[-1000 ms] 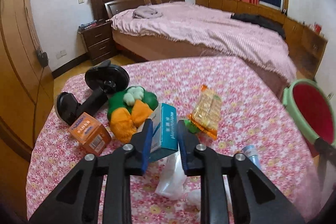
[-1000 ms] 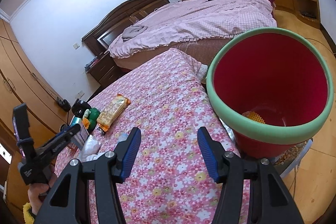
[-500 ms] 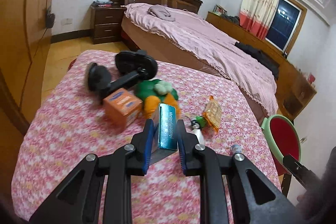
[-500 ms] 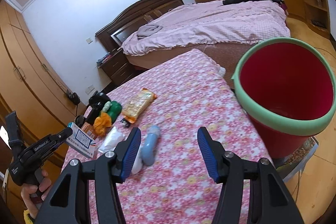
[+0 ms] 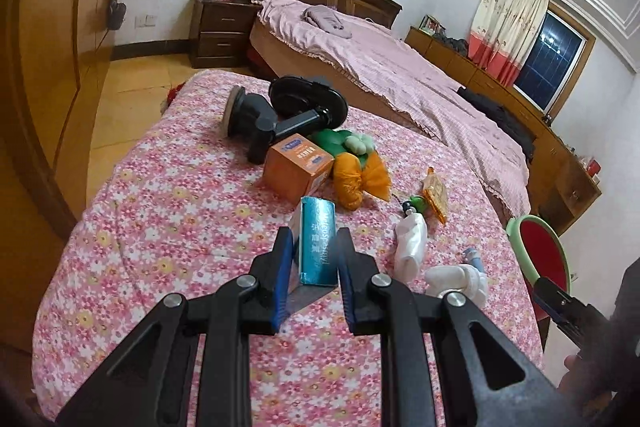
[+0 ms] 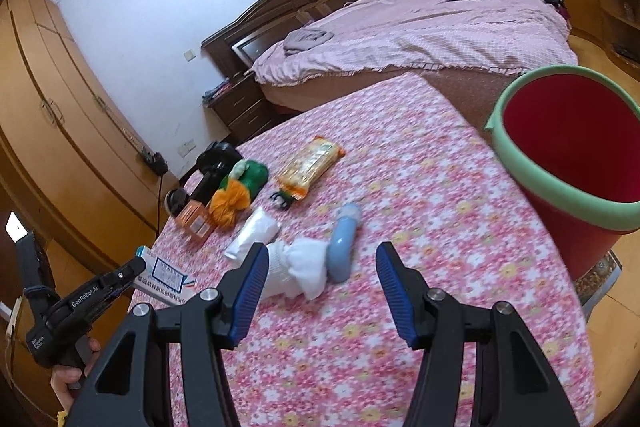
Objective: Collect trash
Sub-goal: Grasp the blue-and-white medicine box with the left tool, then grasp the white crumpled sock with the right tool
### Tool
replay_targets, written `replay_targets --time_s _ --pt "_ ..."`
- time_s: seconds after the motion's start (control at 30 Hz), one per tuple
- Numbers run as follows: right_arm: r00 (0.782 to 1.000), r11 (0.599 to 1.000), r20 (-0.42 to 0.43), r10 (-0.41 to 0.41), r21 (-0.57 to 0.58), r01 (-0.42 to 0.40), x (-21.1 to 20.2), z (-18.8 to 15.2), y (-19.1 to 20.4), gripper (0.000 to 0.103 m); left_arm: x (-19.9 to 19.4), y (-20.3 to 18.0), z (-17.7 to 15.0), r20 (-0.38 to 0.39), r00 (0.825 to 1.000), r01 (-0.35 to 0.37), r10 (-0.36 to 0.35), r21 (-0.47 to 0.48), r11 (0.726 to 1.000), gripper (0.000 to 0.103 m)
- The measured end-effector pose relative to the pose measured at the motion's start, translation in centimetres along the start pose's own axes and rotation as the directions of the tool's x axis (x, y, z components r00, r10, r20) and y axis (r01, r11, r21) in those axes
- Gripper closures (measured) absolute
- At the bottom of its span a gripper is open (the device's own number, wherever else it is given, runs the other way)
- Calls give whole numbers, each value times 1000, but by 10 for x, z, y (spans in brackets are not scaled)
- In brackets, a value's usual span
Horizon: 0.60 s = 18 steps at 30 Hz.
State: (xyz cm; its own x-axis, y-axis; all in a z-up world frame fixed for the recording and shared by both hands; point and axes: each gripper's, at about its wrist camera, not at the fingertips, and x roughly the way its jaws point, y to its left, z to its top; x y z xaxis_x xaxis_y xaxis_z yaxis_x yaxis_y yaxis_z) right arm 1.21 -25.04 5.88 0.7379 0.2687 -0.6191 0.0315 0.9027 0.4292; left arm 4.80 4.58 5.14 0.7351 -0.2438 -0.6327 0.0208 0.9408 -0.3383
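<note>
A: How far along are we?

B: Barely started. Our left gripper (image 5: pixel 312 259) is clamped on a teal box (image 5: pixel 318 247), lifted above the table (image 5: pixel 160 227). Our right gripper (image 6: pixel 320 283) hangs with jaws apart over a tissue (image 6: pixel 300 267).

A: And the bin (image 6: pixel 568 163)?

B: Off the table's right edge, seemingly almost empty. A wrapper (image 6: pixel 310 163), tube (image 6: pixel 344 239) and orange box (image 5: pixel 298 167) remain.

A: Any writing?

B: "GenRobot.AI" on the left gripper; box print unreadable.
</note>
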Motion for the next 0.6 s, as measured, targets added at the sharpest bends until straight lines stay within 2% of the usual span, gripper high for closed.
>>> replay_targets --time_s 0.1,0.3,0.37,0.47,0.6 --pt "999 1000 -36 10 -12 -11 12 -4 8 44 -2 4 -4 9 1000 -13 13 5 1000 82" --pt "996 1000 -92 14 -20 -16 36 -9 19 44 -2 16 -6 20 1000 13 -13 -24 1000 82" --pt "995 1000 -102 11 -18 -13 41 -10 20 44 2 19 -7 6 1000 5 -4 -37 999 82" --pt "994 1000 -110 6 -18 -8 48 -9 20 44 11 24 -8 -21 999 28 -30 -80 996 82" --pt "992 999 -126 -8 -35 4 60 -8 22 44 16 21 -10 -20 1000 18 -19 -61 998 82"
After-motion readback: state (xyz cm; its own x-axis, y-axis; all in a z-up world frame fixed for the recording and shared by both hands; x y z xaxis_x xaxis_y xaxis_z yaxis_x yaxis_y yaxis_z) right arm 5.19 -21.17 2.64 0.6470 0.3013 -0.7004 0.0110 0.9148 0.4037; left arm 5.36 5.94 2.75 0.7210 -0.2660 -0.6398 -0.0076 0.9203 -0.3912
